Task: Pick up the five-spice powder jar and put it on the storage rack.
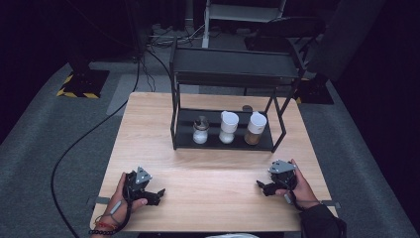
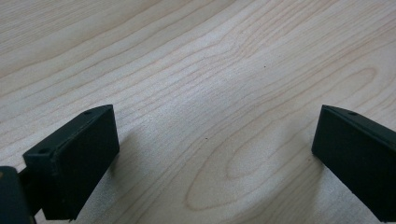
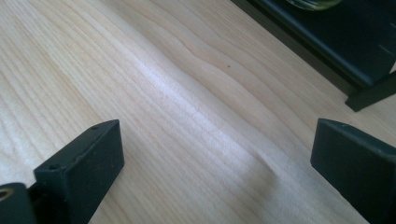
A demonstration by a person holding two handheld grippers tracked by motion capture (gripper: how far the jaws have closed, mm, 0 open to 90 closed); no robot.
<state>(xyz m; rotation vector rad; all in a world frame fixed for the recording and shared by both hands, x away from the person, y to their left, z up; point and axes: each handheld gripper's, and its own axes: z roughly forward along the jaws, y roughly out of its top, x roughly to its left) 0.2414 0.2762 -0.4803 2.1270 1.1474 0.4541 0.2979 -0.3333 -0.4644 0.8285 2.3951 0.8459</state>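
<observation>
A black two-tier metal rack [image 1: 233, 74] stands at the far middle of the wooden table [image 1: 208, 163]. On its lower shelf sit a small glass shaker [image 1: 200, 131], a white-lidded jar of white powder [image 1: 228, 127] and a white-lidded jar of brown spice [image 1: 255, 129]. My left gripper [image 1: 154, 194] rests near the front left of the table, held by a hand. In the left gripper view its jaws stand wide apart over bare wood, open [image 2: 215, 154]. My right gripper [image 1: 264, 187] lies at the front right, open too [image 3: 217, 158], with nothing between its jaws.
The rack's base edge [image 3: 327, 42] shows at the top right of the right gripper view. A black cable [image 1: 74, 148] trails over the grey carpet to the left. A chair base [image 1: 282, 29] and desk legs stand behind the table.
</observation>
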